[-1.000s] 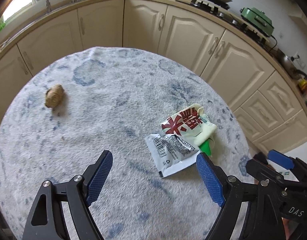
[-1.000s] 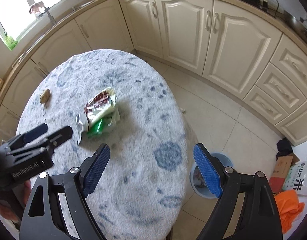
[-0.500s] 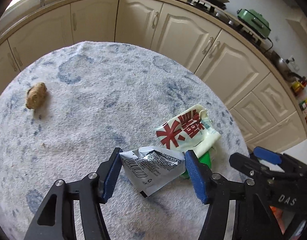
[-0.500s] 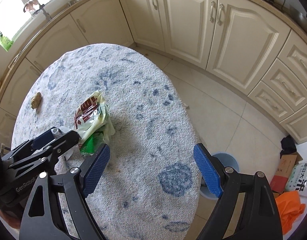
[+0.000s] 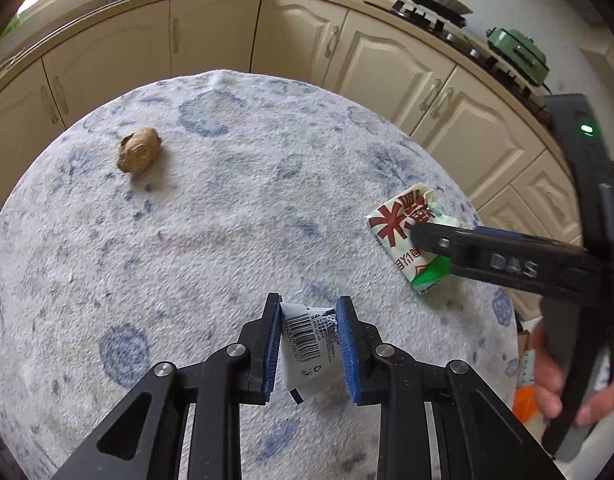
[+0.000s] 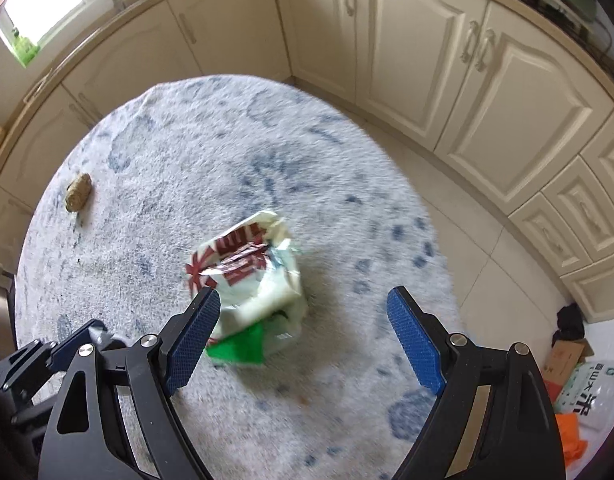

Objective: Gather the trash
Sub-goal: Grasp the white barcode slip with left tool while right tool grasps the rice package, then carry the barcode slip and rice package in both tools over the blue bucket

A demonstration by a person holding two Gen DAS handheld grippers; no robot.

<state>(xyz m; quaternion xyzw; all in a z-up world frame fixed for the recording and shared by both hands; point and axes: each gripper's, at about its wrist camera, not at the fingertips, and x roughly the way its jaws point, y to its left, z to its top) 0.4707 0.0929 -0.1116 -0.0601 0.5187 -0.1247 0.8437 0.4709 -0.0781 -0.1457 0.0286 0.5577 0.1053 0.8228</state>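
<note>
Bright daylight from the window (image 6: 31,12) at 10 o'clock, blown out white. Soft short shadows under the brown lump (image 5: 138,149) and the jaws. Left wrist view sharp centrally; right wrist view motion-blurred, red-and-white wrapper (image 6: 247,268) smeared. Strong fisheye bend on cabinets (image 6: 427,60), dark vignette in corners. Person's hand (image 5: 563,372) at 4 o'clock soft.

Left gripper (image 5: 309,340) closing on barcode wrapper (image 5: 307,354), round table (image 5: 227,220), brown lump (image 5: 138,149)

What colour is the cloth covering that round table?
The tablecloth is fuzzy white or pale grey, mottled with blue blotches and specks. The left wrist view shows it best.
</note>
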